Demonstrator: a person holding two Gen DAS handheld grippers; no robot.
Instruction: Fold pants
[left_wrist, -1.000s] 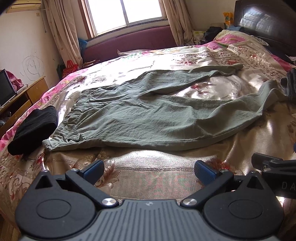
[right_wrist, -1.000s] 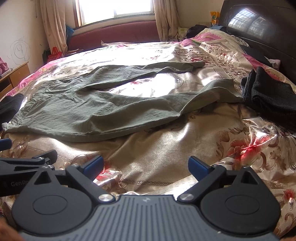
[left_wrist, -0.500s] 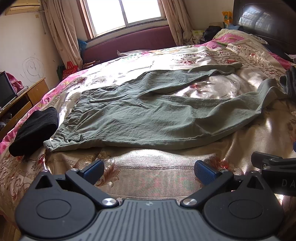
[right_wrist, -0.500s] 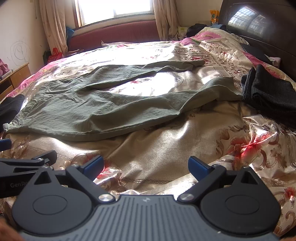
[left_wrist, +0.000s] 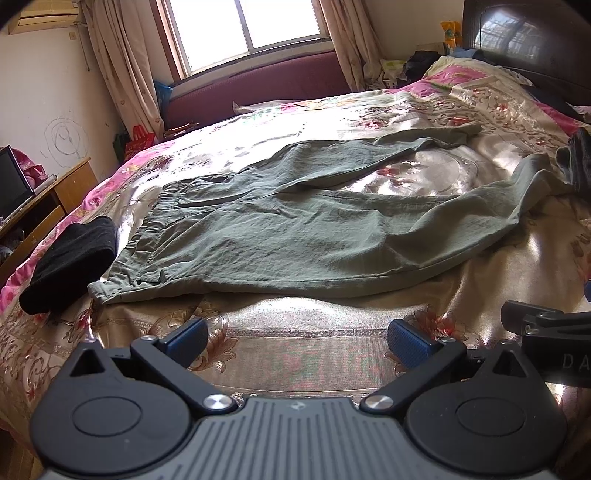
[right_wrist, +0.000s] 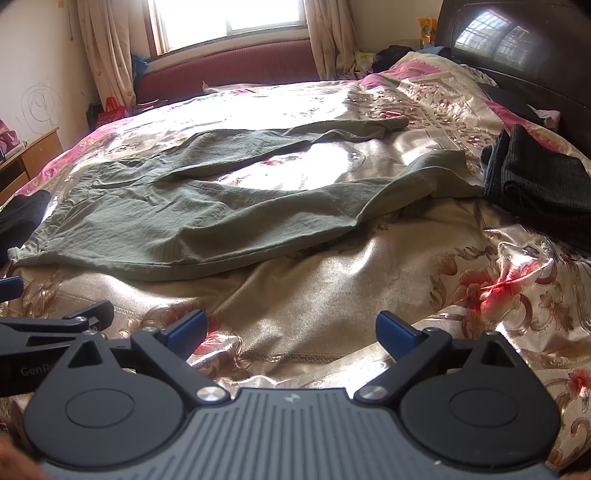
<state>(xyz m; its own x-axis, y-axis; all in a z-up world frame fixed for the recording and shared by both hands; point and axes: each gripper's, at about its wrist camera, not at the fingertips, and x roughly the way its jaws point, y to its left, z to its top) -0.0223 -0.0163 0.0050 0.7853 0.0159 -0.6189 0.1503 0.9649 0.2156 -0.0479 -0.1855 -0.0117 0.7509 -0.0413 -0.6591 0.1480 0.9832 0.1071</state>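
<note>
Grey-green pants (left_wrist: 288, 236) lie spread flat on the floral bedspread (left_wrist: 306, 343), waistband at the left, the two legs splayed apart toward the right. They also show in the right wrist view (right_wrist: 192, 218). My left gripper (left_wrist: 297, 338) is open and empty, over the bedspread short of the pants' near edge. My right gripper (right_wrist: 290, 330) is open and empty, also short of the pants, to the right of the left one. Each gripper's side shows at the edge of the other's view.
A folded black garment (left_wrist: 68, 258) lies left of the waistband. A dark folded pile (right_wrist: 535, 184) lies by the near leg's hem at the right. A dark headboard (right_wrist: 517, 55) stands right, a wooden desk (left_wrist: 44, 206) left, a window bench (left_wrist: 258, 88) beyond the bed.
Both grippers have eased slightly forward toward the pants; the pants look a little nearer. Both stay open. The pants have not moved.
</note>
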